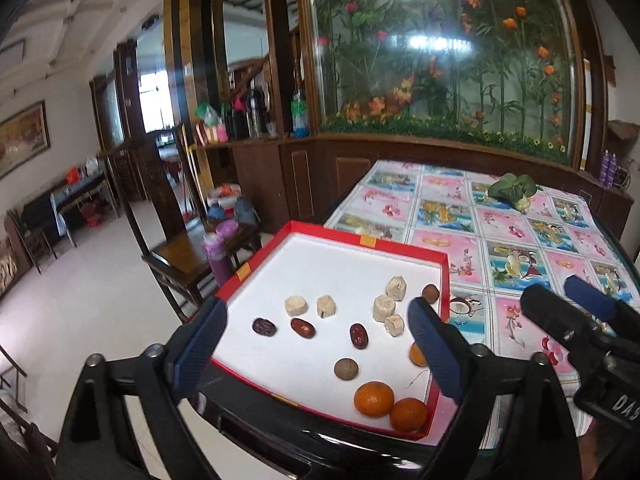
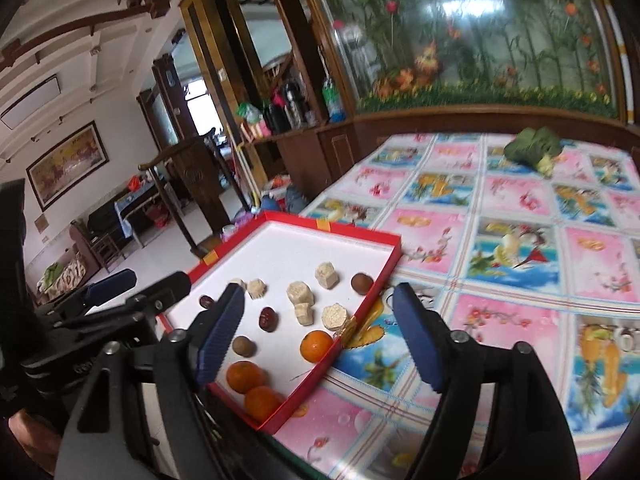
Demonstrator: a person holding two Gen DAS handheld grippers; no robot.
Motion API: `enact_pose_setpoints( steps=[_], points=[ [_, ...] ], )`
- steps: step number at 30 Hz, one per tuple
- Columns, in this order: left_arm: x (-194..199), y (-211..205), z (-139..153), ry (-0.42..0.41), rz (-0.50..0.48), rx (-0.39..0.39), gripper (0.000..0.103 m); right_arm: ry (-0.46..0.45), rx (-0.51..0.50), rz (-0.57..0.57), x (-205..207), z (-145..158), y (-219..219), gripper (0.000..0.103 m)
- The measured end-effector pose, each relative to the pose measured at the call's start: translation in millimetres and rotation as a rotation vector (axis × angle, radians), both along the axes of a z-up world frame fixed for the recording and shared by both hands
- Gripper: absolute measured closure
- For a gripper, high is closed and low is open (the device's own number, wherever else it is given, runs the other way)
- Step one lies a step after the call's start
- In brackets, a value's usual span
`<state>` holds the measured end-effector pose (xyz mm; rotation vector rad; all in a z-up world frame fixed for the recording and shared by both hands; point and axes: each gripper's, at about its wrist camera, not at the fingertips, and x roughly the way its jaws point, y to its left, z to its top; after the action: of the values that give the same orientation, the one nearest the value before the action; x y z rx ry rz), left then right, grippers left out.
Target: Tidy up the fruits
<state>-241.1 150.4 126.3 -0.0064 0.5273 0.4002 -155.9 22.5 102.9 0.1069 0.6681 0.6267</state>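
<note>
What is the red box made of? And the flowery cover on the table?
The red box looks like cardboard: thin, stiff walls, matte white inside, taped edges. The table cover is probably plastic or oilcloth: its printed squares have a smooth, slightly shiny surface and lie flat.

My two wrist cameras look forward and down, close over the tabletop (image 1: 520, 240); both share the red tray (image 1: 400, 242) and the planted glass wall (image 1: 440, 60) behind.

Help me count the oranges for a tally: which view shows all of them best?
The right wrist view: all three oranges sit unobstructed in the red tray. In the left wrist view, one orange is half hidden behind a gripper finger.
</note>
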Motion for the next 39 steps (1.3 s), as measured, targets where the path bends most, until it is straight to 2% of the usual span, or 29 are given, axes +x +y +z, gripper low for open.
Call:
enact_pose_setpoints(
  steps=[3, 7, 12, 18, 24, 30, 39],
  points=[
    [-18.4, -7.1, 7.3, -0.051, -0.022, 0.034, 0.0, -0.047, 0.031, -0.064, -19.3, 11.9, -13.8, 0.009],
    [-30.6, -9.3, 12.4, -0.056, -0.078, 0.008, 0.0, -0.092, 0.048, -0.127, -43.1, 22.2, -27.5, 0.004],
    [-40.6, -12.0, 15.5, -0.071, -0.104, 0.01, 0.0, -0.126, 0.038, -0.166, -68.4, 30.2, -34.7, 0.004],
    [-50.0, -7.9, 17.8, -0.088, -0.086, 0.025, 0.0, -0.169, 0.048, -0.187, -89.1, 38.2, -39.7, 0.003],
    [-52.2, 1.0, 18.9, -0.099, -0.059, 0.015, 0.0, -0.198, 0.046, -0.172, -97.3, 39.9, -32.8, 0.001],
    [-52.1, 5.9, 13.5, -0.089, -0.041, 0.021, 0.0, -0.187, 0.033, -0.143, -99.1, 34.5, -21.6, 0.001],
    [-56.9, 6.1, 12.2, -0.114, -0.047, 0.026, 0.0, -0.196, 0.021, -0.135, -104.4, 33.5, -15.4, 0.001]
  ],
)
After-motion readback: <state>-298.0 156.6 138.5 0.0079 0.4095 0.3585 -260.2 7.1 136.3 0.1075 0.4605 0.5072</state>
